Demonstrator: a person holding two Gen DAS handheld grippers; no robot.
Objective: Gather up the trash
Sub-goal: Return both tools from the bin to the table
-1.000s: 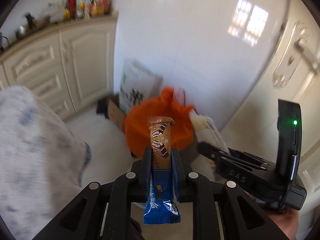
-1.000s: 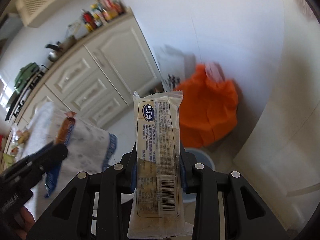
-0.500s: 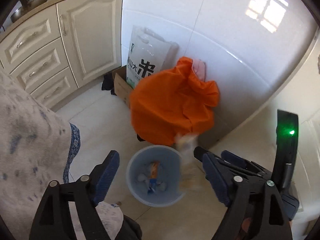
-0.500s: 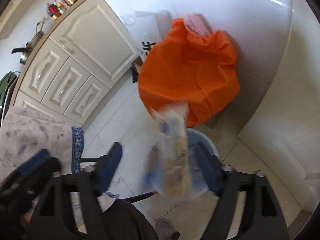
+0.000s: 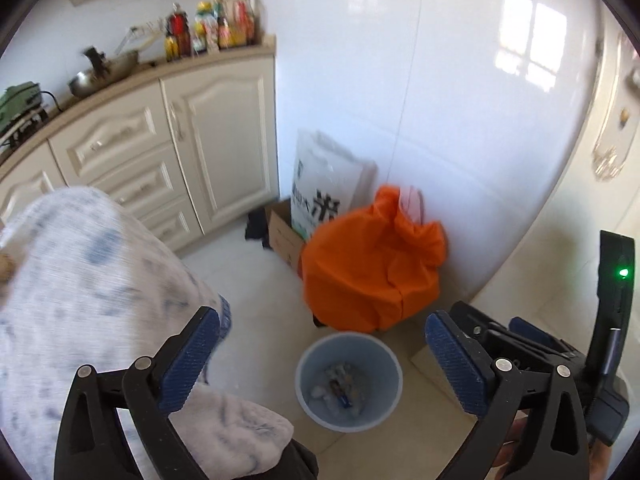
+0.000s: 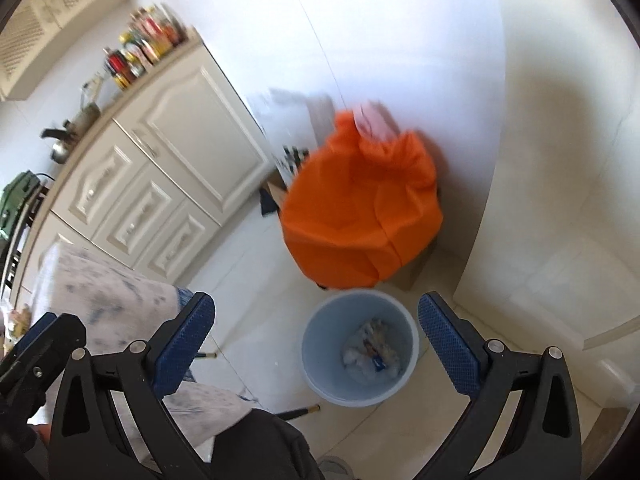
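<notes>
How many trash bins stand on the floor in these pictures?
1. The light blue bin stands on the floor in front of the orange bag, with wrappers inside. Others may be hidden.

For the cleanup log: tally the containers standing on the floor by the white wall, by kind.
Blue trash bin: 1
Orange bag: 1
White printed sack: 1
Cardboard box: 1
Total: 4
</notes>
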